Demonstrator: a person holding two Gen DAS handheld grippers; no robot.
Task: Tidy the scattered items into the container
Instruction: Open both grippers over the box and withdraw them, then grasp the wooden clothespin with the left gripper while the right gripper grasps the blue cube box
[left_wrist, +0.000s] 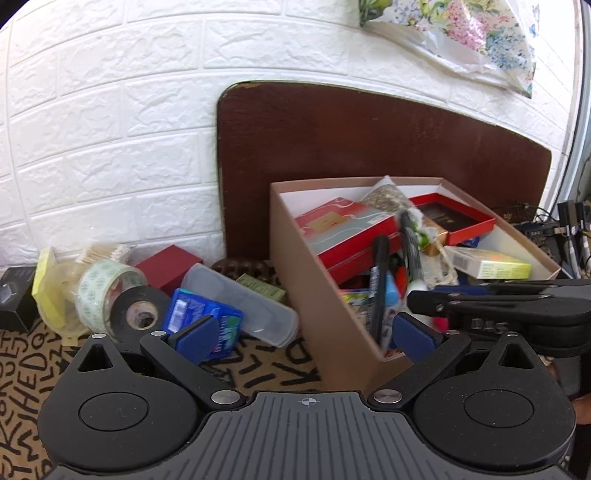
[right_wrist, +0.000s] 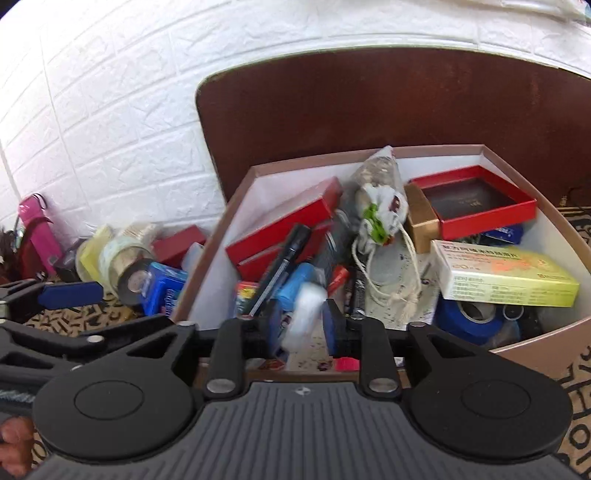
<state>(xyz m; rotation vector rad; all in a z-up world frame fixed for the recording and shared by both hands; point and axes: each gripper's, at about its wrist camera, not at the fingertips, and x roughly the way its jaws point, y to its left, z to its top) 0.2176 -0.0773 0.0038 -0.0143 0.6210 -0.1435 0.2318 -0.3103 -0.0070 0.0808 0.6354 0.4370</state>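
Two grippers work over a table covered by a tan cloth (left_wrist: 258, 373) printed with black letters. The left gripper (left_wrist: 303, 334) stands wide open with nothing between its blue pads, straddling the near left wall of the cardboard box (left_wrist: 314, 295). The right gripper (right_wrist: 301, 326) hangs over the box's near edge, its jaws partly apart; a blurred white object (right_wrist: 306, 314) sits in the gap, and whether the pads touch it cannot be told.

Inside the box lie red gift boxes (right_wrist: 280, 229), a black marker (right_wrist: 284, 258), a drawstring pouch (right_wrist: 380, 236), a gold box (right_wrist: 421, 218), a blue tape roll (right_wrist: 469, 321) and a yellow-green medicine carton (right_wrist: 506, 277) with Chinese print too small to read.

Still outside, left of the box against the white brick wall: a blue packet (left_wrist: 207, 317) whose lettering is blurred, a clear plastic case (left_wrist: 240, 302), a black tape roll (left_wrist: 138, 314), a printed clear tape roll (left_wrist: 107, 288), yellow sticky notes (left_wrist: 46, 291), a small red box (left_wrist: 166, 269) and a black cube (left_wrist: 16, 299).
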